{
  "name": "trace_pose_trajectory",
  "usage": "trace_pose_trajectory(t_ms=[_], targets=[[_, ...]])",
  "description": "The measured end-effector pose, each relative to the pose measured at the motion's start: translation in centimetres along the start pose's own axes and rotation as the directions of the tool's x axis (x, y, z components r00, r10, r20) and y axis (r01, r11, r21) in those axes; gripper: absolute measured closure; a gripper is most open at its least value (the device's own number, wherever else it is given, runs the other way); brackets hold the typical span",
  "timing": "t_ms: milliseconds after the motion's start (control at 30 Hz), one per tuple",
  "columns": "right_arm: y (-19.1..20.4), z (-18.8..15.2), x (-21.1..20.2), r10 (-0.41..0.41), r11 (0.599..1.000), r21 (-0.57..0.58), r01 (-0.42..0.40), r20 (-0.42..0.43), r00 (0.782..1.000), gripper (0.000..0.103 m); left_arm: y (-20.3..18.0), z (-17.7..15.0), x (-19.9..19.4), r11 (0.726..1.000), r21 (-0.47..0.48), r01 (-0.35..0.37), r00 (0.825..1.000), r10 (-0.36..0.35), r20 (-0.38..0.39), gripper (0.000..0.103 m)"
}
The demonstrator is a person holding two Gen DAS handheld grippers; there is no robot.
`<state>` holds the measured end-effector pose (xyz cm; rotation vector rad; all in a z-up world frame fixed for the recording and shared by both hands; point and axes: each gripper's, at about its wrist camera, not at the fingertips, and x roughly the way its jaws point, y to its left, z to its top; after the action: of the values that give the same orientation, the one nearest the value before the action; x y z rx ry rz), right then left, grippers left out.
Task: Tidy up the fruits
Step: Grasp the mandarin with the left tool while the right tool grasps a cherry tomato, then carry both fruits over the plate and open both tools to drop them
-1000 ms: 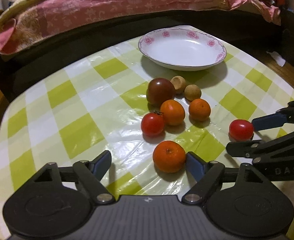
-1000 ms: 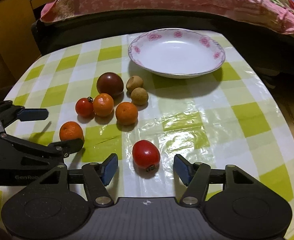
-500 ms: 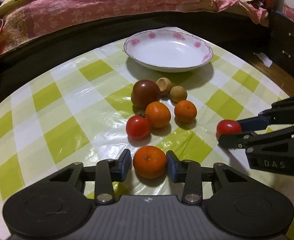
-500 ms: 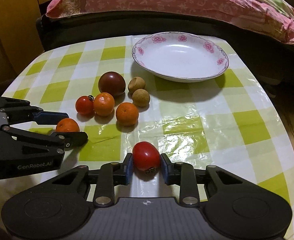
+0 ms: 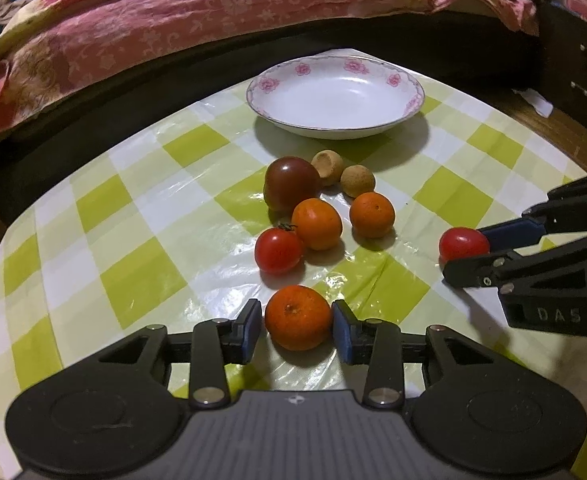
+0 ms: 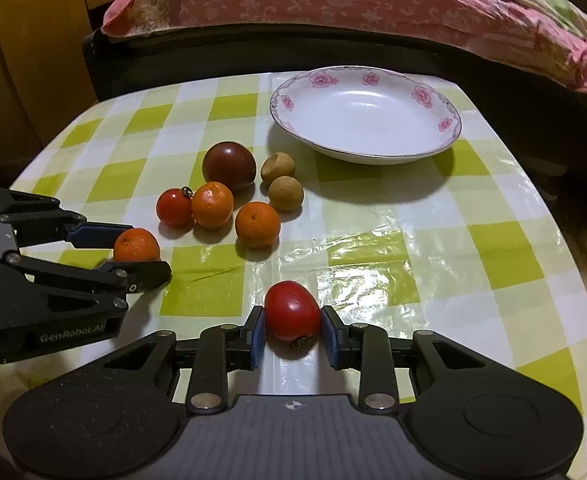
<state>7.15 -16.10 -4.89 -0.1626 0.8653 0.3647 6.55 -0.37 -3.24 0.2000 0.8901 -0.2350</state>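
Two tools are gripping: left tool (image 5: 296, 326) squeezing a firm mandarin (image 5: 297, 317), right tool (image 6: 292, 336) easing slightly around a soft tomato (image 6: 292, 316).

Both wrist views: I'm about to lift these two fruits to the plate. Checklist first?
1. Left gripper pads against round orange tangerine: ok.
2. Right gripper hold on oval red tomato: cannot tell; jaws opening, tomato between them.
3. White flower-rimmed plate empty: ok.
4. Tangerine's level path to plate: not ok; cluster of loose fruit lies between.
5. Grippers clear of each other: ok.
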Motion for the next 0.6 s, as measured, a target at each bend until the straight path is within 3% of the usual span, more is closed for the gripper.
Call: trace_pose_trajectory(t_ms=[200, 367, 600], targets=[[-0.3, 0.4, 0.2, 0.005, 1.0, 0.024, -0.005, 0.0, 1.0, 0.079, 0.0, 0.3, 0.0, 0.999, 0.033, 0.02, 1.0, -0.02, -0.021, 0.061], [-0.1, 0.6, 0.2, -0.004, 1.0, 0.008, 0.004, -0.011, 1.0, 0.08, 0.3, 0.6, -0.5, 0.998, -0.002, 0.065, 0.997, -0.065, -0.034, 0.062], [-0.8, 1.7, -1.6, -0.005, 0.998, 0.066, 0.003, 0.025, 1.0, 0.08, 0.2, 3.4, -1.7, 0.996, 0.024, 0.087, 0.996, -0.087, 0.017, 0.062]])
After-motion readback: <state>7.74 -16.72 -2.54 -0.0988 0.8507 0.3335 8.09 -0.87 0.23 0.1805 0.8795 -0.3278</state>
